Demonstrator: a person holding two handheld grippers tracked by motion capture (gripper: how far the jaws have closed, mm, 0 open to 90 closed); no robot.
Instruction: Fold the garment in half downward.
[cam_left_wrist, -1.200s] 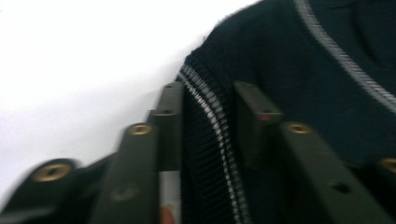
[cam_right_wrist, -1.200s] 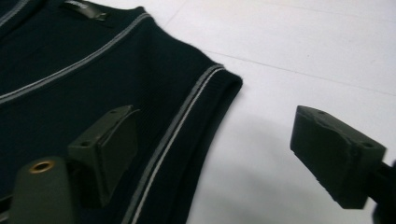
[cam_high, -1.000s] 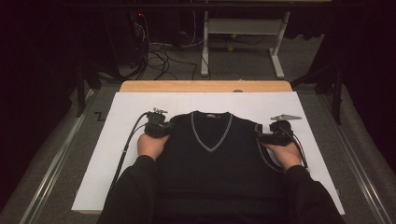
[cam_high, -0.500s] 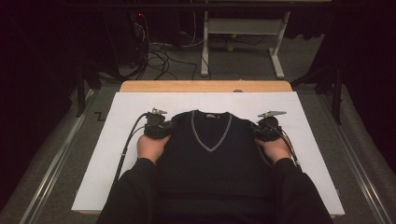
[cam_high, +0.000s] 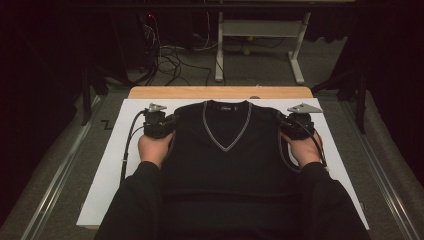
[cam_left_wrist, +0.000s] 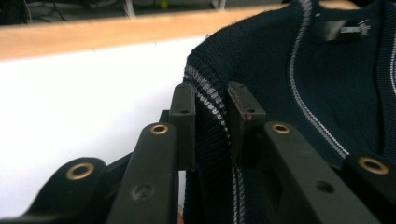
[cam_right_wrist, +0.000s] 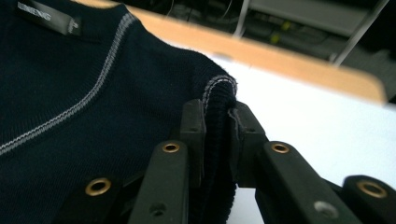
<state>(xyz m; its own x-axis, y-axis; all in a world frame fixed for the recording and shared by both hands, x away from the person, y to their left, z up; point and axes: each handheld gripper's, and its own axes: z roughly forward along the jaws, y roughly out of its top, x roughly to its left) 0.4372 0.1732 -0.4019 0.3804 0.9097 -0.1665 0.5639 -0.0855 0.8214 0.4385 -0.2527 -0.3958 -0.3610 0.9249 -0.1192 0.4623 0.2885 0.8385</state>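
Note:
A dark navy knit vest (cam_high: 225, 165) with a grey-striped V-neck lies flat on the white sheet (cam_high: 115, 160), collar toward the far edge. My left gripper (cam_high: 167, 122) is shut on the armhole edge at the vest's left shoulder; in the left gripper view the striped ribbed trim (cam_left_wrist: 210, 121) is pinched between the jaws of the gripper (cam_left_wrist: 212, 100). My right gripper (cam_high: 282, 122) is shut on the right shoulder's armhole edge, with the bunched trim (cam_right_wrist: 217, 116) clamped between its jaws (cam_right_wrist: 217, 114). The vest's label (cam_left_wrist: 348, 30) shows inside the collar.
The white sheet covers a wooden table whose far edge (cam_high: 220, 92) shows bare. Beyond it stand a metal table frame (cam_high: 257, 45) and tangled cables (cam_high: 165, 55) on the floor. Metal rails (cam_high: 55, 175) run along both sides of the table.
Both grippers have carried the vest's shoulders away from me toward the far edge, and the right gripper has come slightly inward. The vest now lies stretched farther up the sheet.

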